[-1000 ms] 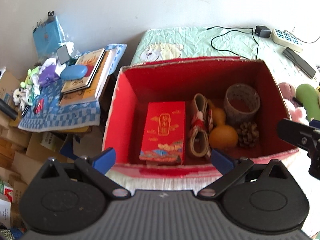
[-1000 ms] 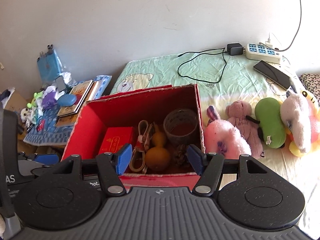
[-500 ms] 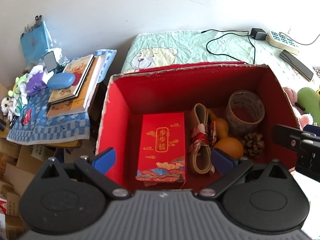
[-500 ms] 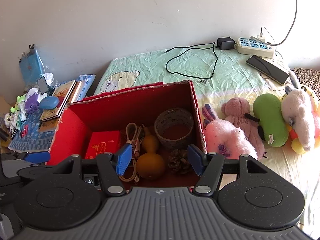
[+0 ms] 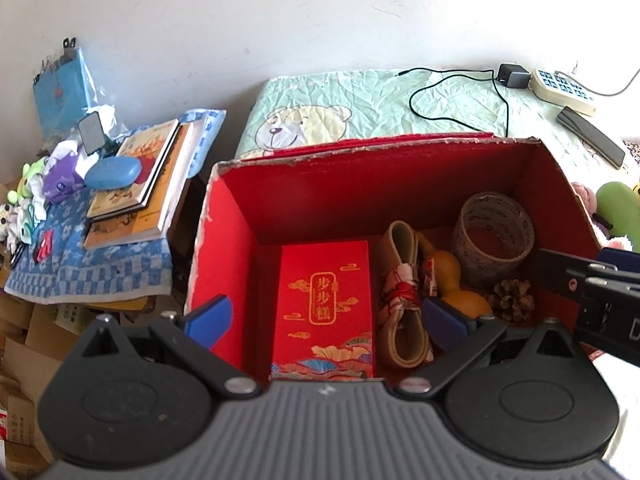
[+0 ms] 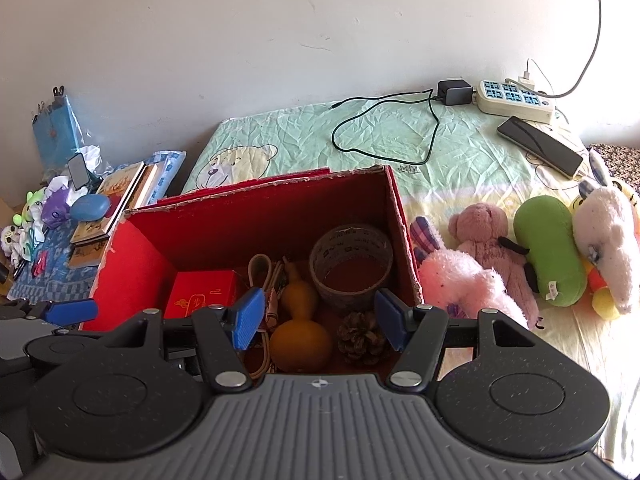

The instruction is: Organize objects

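Left wrist view shows the red box (image 5: 224,240) at the bed's (image 5: 360,104) near edge, holding a red packet (image 5: 326,304), gourd (image 6: 298,328), tape roll (image 6: 350,266) and pinecone (image 6: 362,336). Left gripper (image 5: 326,318) and right gripper (image 6: 316,318) hover over it, jaws wide apart, empty.

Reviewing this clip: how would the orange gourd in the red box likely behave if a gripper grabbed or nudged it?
The gourd looks smooth and rounded, so flat pads might slip on its curves. Lying on its side, it would probably roll if nudged, though the pine cone and strap beside it may stop it. It is likely light and hollow.
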Demonstrator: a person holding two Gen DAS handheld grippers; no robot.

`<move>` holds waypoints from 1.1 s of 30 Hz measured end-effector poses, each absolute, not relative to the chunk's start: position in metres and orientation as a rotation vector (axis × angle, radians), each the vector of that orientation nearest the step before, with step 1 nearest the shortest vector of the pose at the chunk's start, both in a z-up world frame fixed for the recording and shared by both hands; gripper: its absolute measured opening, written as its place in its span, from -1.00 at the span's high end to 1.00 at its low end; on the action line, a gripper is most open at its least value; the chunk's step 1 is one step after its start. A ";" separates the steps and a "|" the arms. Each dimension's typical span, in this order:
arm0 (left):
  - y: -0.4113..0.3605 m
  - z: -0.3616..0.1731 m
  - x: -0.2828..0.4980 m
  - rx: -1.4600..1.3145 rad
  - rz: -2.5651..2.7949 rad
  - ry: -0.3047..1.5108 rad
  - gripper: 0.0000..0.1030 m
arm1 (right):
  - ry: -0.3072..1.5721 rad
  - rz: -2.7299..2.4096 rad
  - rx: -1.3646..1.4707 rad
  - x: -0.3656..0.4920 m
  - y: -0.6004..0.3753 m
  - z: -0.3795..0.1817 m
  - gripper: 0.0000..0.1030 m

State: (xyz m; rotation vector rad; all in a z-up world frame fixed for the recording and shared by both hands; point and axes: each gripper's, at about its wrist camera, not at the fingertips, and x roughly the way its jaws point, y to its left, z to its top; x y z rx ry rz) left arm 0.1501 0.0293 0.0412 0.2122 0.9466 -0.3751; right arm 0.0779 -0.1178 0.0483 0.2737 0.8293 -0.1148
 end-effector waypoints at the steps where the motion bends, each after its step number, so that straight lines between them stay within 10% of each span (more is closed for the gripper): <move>1: 0.030 0.041 0.151 0.211 -0.375 0.946 -0.96 | 0.831 -0.116 0.273 0.079 -0.117 0.048 -0.24; 33: 0.032 0.035 0.148 0.217 -0.338 0.961 -0.99 | 0.836 -0.150 0.242 0.078 -0.118 0.037 -0.23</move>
